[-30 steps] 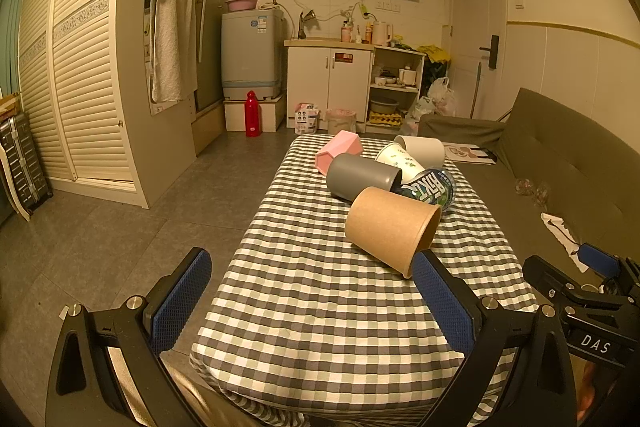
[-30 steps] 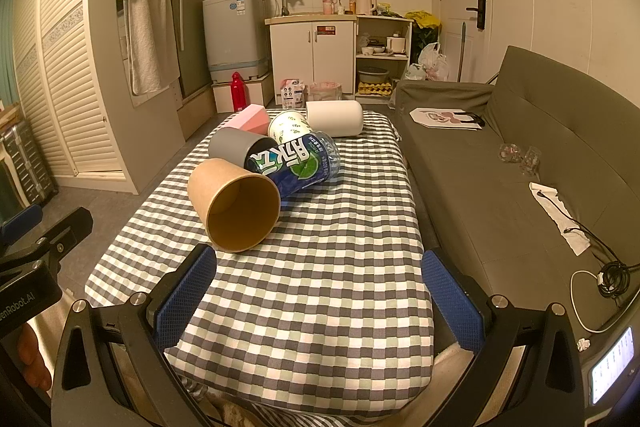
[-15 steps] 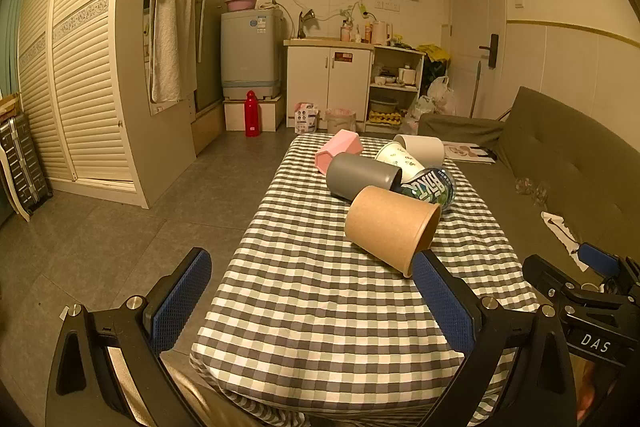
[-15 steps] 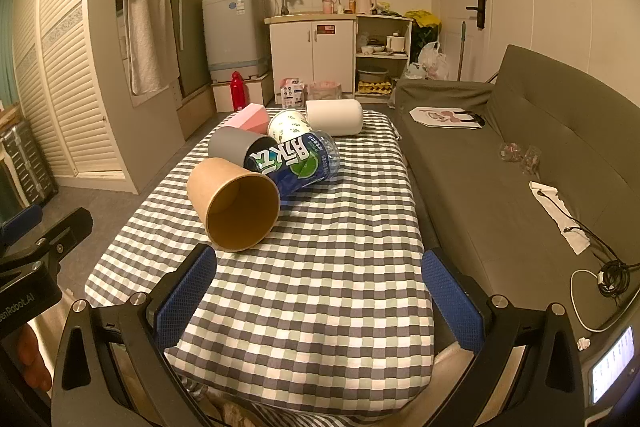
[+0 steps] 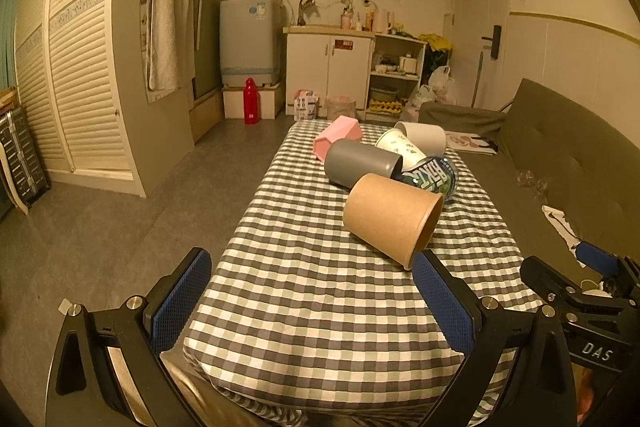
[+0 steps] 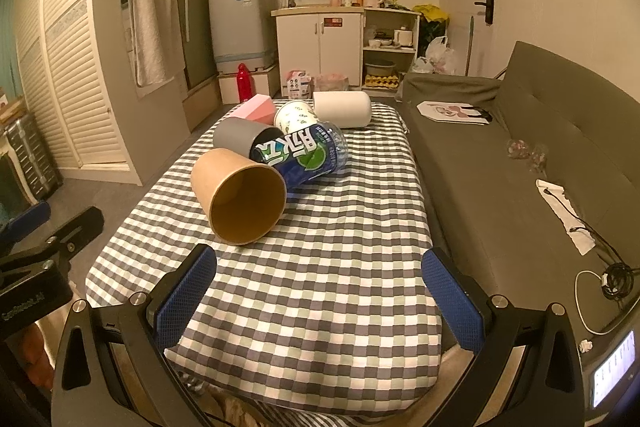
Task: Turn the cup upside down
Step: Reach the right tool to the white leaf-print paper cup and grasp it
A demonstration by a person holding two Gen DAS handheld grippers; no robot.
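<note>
Several cups lie on their sides in a row on the checked table (image 5: 304, 291) (image 6: 320, 291). Nearest is a brown paper cup (image 5: 390, 217) (image 6: 240, 197), its mouth facing the right wrist camera. Behind it lie a dark blue printed cup (image 5: 434, 179) (image 6: 304, 153), a grey cup (image 5: 360, 167) (image 6: 236, 137), a white patterned cup (image 5: 398, 147) (image 6: 294, 117), a pink cup (image 5: 338, 139) (image 6: 256, 111) and a plain white cup (image 5: 424, 137) (image 6: 342, 109). My left gripper (image 5: 312, 301) is open and empty, short of the brown cup. My right gripper (image 6: 318, 295) is open and empty, short of it too.
A grey sofa (image 6: 540, 163) runs along the table's right side, with a cable (image 6: 604, 275) and a cloth (image 6: 564, 215) on it. Bare floor (image 5: 120, 227) lies to the left, with louvred wardrobe doors (image 5: 76, 75). Kitchen cabinets (image 5: 328, 75) stand beyond the table.
</note>
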